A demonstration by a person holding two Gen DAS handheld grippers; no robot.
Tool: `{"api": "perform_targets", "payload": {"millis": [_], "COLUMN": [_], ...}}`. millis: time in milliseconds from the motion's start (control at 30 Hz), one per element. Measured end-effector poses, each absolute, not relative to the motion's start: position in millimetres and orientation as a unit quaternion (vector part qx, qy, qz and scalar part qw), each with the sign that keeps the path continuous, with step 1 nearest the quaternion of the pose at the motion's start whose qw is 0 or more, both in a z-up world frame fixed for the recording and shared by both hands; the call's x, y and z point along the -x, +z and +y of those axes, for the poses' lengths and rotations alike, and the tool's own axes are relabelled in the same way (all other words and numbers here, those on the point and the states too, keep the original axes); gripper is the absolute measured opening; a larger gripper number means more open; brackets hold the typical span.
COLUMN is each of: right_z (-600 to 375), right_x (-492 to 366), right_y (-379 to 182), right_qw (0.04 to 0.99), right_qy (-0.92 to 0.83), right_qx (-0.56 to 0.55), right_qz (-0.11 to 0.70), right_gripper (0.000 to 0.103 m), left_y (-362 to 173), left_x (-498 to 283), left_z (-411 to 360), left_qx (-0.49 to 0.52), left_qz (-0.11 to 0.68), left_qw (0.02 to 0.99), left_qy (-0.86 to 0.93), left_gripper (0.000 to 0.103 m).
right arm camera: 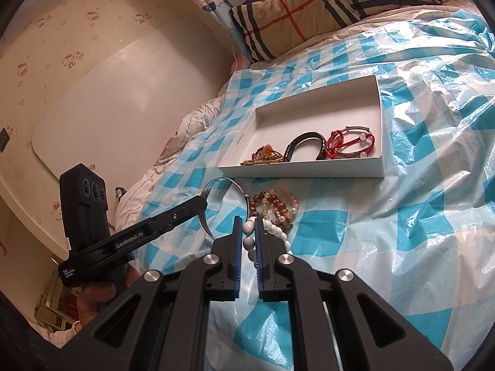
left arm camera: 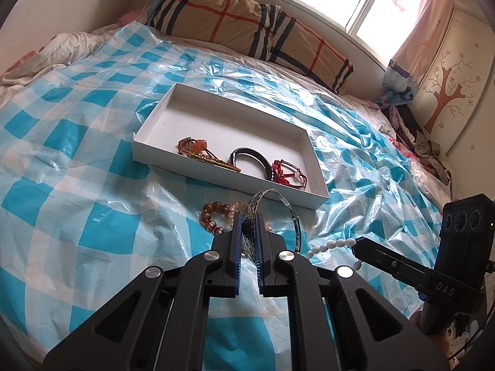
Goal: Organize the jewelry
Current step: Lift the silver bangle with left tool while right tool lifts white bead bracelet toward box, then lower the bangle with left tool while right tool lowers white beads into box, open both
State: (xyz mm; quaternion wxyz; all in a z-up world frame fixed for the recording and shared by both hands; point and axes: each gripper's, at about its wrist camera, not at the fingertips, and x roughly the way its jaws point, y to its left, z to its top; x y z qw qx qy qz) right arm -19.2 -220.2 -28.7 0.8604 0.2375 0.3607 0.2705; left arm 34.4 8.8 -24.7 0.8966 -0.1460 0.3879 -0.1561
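While both grippers hover low over a bed, the left gripper [left arm camera: 249, 216] pinches an engraved silver bangle [left arm camera: 272, 213] upright and the right gripper [right arm camera: 247, 221] clamps a white bead bracelet [right arm camera: 250, 241].
Amber bead bracelets [right arm camera: 275, 205] lie on crinkled blue-checked plastic sheet [right arm camera: 402, 232], just before the white cardboard tray [left arm camera: 229, 182] holding corded bracelets.

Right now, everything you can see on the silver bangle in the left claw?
The silver bangle is a thin metal hoop, wider along an engraved band with a dark scroll pattern, narrowing to plain wire with a small clasp-like knot on its far side. The left claw is shut on the engraved part, holding the hoop roughly upright, edge toward the camera. It sits just in front of the white box, above the checked plastic sheet, beside the brown bead bracelets. Whether it touches the sheet is unclear.
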Motion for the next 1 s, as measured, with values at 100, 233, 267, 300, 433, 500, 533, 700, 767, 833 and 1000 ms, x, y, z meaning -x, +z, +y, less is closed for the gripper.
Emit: {"api": "perform_targets", "payload": {"millis": [100,233,267,300,433,500,533,700,767,833,1000], "right_z": [-223,-226,-226,-226,-225,-226,-227,-233,-233,-234,-242], "right_x": [17,13,12,11,5,0,-1,-18,-27,-35,-62], "right_y": [-28,-24,-22,-20,-13,-10,-8,-2,1,3,8], "right_qw": [0.857,0.858,0.859,0.86,0.864,0.865,0.867,0.871,0.874,0.878,0.89], "right_qy": [0.273,0.275,0.275,0.276,0.277,0.278,0.279,0.281,0.28,0.277,0.264], "right_qx": [-0.249,-0.251,-0.251,-0.251,-0.249,-0.25,-0.249,-0.246,-0.243,-0.241,-0.237], "right_qz": [0.359,0.354,0.351,0.349,0.339,0.334,0.331,0.318,0.313,0.307,0.287], "right_gripper": [0.009,0.009,0.009,0.009,0.009,0.009,0.009,0.009,0.009,0.009,0.009], "left_y": [-23,-21,-20,-19,-15,-13,-12,-17,-18,-18,-19], "left_x": [-34,-40,-41,-43,-49,-52,-55,-71,-78,-86,-116], "left_z": [11,7,5,5,6,6,7,8,8,7,1], "left_qx": [0.156,0.155,0.154,0.153,0.152,0.152,0.151,0.147,0.146,0.143,0.138], "left_qz": [0.383,0.379,0.377,0.375,0.367,0.363,0.363,0.367,0.367,0.365,0.356], "left_qw": [0.896,0.897,0.897,0.898,0.902,0.904,0.904,0.905,0.905,0.907,0.912], "left_qy": [-0.162,-0.169,-0.17,-0.171,-0.17,-0.169,-0.167,-0.16,-0.159,-0.157,-0.148], "left_gripper": [0.006,0.006,0.006,0.006,0.006,0.006,0.006,0.006,0.006,0.006,0.006]}}
